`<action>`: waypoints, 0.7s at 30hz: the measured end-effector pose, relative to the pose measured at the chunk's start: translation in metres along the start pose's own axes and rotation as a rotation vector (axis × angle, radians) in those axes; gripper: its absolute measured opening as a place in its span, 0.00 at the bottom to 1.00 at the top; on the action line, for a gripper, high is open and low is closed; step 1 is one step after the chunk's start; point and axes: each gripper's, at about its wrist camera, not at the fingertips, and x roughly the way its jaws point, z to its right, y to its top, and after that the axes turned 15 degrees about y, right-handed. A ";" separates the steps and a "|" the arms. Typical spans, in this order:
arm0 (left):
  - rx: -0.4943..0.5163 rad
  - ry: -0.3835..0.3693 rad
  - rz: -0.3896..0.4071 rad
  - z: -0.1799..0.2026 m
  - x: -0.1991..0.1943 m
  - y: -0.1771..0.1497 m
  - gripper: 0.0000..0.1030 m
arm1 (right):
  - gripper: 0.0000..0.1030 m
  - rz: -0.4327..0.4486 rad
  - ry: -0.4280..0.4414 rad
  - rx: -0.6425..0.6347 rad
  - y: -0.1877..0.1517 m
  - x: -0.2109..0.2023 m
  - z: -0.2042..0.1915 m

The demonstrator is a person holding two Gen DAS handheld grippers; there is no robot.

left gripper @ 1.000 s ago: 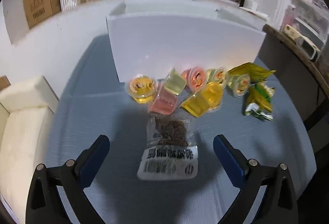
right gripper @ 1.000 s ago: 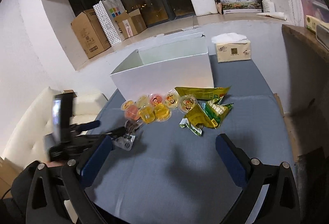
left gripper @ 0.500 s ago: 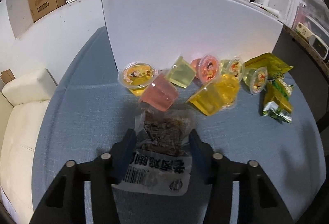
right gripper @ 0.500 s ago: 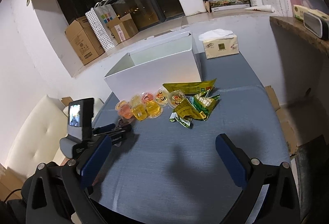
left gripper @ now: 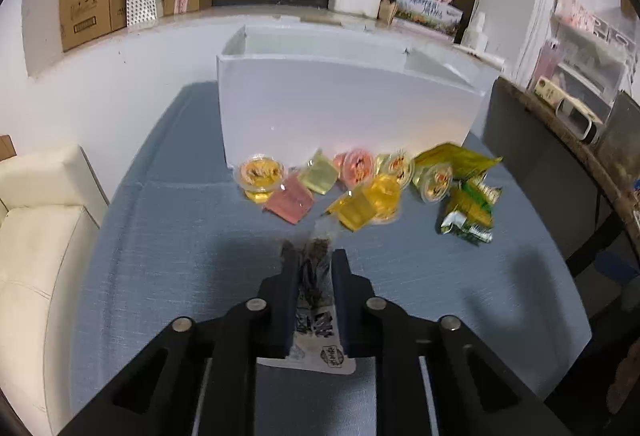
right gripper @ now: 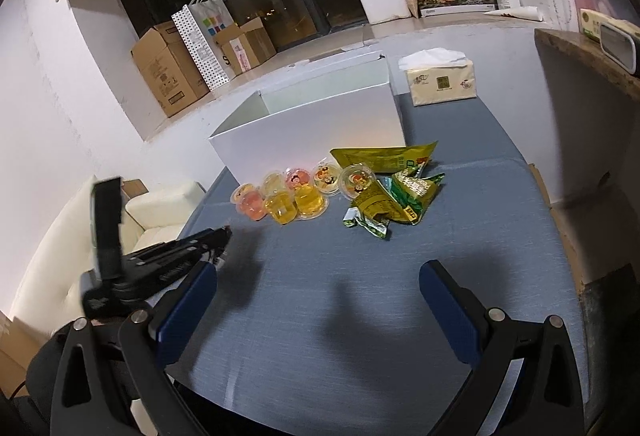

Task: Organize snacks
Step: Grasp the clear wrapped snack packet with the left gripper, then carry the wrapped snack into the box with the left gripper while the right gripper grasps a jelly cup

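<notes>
My left gripper (left gripper: 314, 256) is shut on a clear packet of brown snack with a white label (left gripper: 322, 354), pinched edge-on between its pads just above the blue tablecloth. Beyond it lie several jelly cups (left gripper: 360, 196) and green and yellow snack bags (left gripper: 468, 208), in front of an open white box (left gripper: 344, 116). In the right wrist view the left gripper (right gripper: 218, 236) shows at the left. My right gripper (right gripper: 316, 272) hangs open over bare cloth, well short of the jelly cups (right gripper: 288, 200), the snack bags (right gripper: 384, 196) and the white box (right gripper: 320, 124).
A tissue pack (right gripper: 440, 84) sits behind the box on the right. A cream sofa (left gripper: 40, 216) runs along the table's left edge. A dark counter (left gripper: 560, 140) stands at the right. Cardboard boxes (right gripper: 168, 76) line the window sill.
The left gripper's jaws went from wide open around the packet to shut on it, and the packet now stands on edge, lifted slightly. The right gripper stayed open and barely moved.
</notes>
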 end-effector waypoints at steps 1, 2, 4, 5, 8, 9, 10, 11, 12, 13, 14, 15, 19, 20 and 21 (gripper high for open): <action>-0.006 -0.011 -0.004 -0.003 0.000 0.000 0.16 | 1.00 -0.003 -0.001 -0.002 0.000 0.002 -0.001; -0.018 -0.025 -0.008 -0.005 -0.001 0.001 0.15 | 1.00 -0.004 0.000 -0.003 -0.001 0.003 -0.002; -0.028 -0.036 -0.002 -0.021 -0.008 0.001 0.15 | 1.00 -0.011 0.005 -0.009 -0.001 0.007 -0.004; -0.028 -0.036 0.002 -0.023 -0.012 0.001 0.15 | 1.00 -0.012 0.005 -0.014 -0.001 0.008 -0.005; -0.040 -0.044 0.017 -0.032 -0.019 0.003 0.15 | 1.00 -0.028 0.011 -0.040 0.001 0.019 -0.009; -0.042 -0.041 0.023 -0.034 -0.022 0.003 0.15 | 1.00 -0.034 0.011 -0.057 0.002 0.025 -0.011; -0.048 -0.044 0.025 -0.035 -0.025 0.003 0.15 | 1.00 -0.039 0.008 -0.071 0.003 0.031 -0.012; -0.060 -0.056 0.028 -0.039 -0.029 0.002 0.15 | 1.00 -0.064 0.000 -0.100 0.005 0.046 -0.015; -0.068 -0.064 0.036 -0.043 -0.034 0.001 0.15 | 1.00 -0.079 -0.002 -0.113 0.005 0.054 -0.016; -0.068 -0.062 0.045 -0.046 -0.040 0.000 0.15 | 1.00 -0.099 -0.002 -0.136 0.008 0.070 -0.018; -0.071 -0.064 0.051 -0.049 -0.045 -0.001 0.15 | 1.00 -0.108 0.004 -0.156 0.010 0.081 -0.020; -0.076 -0.068 0.056 -0.052 -0.049 -0.002 0.15 | 1.00 -0.123 0.011 -0.177 0.012 0.093 -0.022; -0.086 -0.069 0.073 -0.065 -0.064 -0.007 0.15 | 1.00 -0.184 0.019 -0.241 0.023 0.147 -0.028; -0.091 -0.070 0.076 -0.069 -0.067 -0.008 0.15 | 0.99 -0.193 0.014 -0.258 0.027 0.160 -0.029; -0.094 -0.068 0.077 -0.071 -0.068 -0.009 0.15 | 0.94 -0.207 0.001 -0.278 0.032 0.173 -0.031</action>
